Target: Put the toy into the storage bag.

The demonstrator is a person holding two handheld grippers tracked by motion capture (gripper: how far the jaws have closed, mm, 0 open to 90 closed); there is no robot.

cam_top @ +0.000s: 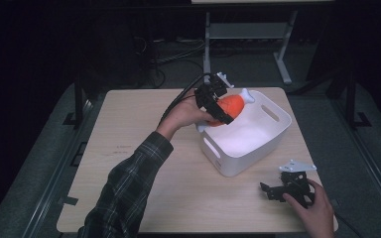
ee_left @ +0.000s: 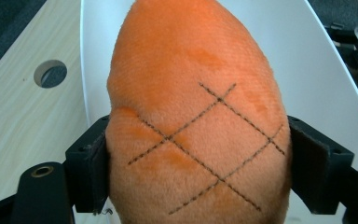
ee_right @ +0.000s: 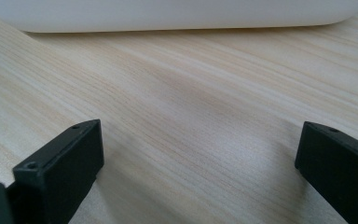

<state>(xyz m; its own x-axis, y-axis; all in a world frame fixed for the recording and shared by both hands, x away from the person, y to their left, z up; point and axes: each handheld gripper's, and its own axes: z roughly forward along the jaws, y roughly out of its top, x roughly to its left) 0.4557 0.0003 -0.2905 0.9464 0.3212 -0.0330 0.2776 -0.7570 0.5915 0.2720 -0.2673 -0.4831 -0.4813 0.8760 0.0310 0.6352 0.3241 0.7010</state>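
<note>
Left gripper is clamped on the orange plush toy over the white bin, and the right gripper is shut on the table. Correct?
Not quite: the right gripper is open, its jaws wide apart over bare table in the right gripper view. The rest holds.

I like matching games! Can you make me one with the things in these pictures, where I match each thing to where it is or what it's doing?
Things:
1. orange plush toy
2. white bin
3. left hand-held gripper
4. right hand-held gripper

Places or states:
A. open, low over the table's near right corner
B. squeezed between two black jaws, above the bin's rim
C. sitting on the wooden table, handle slots in its sides
D. shut on something soft and orange

Pairs: 1-B, 2-C, 3-D, 4-A
</note>
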